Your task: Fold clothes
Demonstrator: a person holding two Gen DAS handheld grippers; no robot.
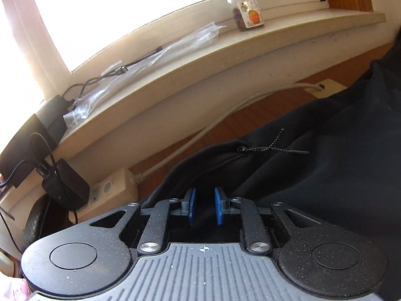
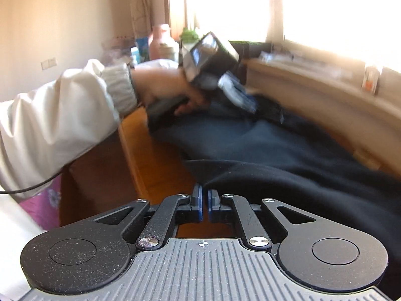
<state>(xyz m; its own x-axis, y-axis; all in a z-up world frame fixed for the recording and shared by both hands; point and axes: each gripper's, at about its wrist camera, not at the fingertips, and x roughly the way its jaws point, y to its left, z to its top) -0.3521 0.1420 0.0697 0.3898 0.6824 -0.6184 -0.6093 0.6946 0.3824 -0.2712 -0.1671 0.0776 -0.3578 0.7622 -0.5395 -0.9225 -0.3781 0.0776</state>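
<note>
The left gripper (image 1: 205,206) hangs low over the dark garment (image 1: 325,155), its blue pads parted with only cloth beneath. The right gripper (image 2: 205,205) sits at the garment's near hem, pads almost together — whether they pinch cloth, I cannot tell. The garment sprawls across the wooden table (image 2: 155,160); beyond it, a drawstring (image 1: 273,148), a power strip (image 1: 112,188), and — farther — a jar (image 1: 246,10) on the windowsill (image 1: 200,57).

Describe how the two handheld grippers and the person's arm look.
Both the left gripper and right gripper have black speckled linkage arms with silver pivot screws, blue finger pads, a grey ribbed body and a crosshair mark. The person's arm wears a white sleeve with ribbed cuff.
</note>
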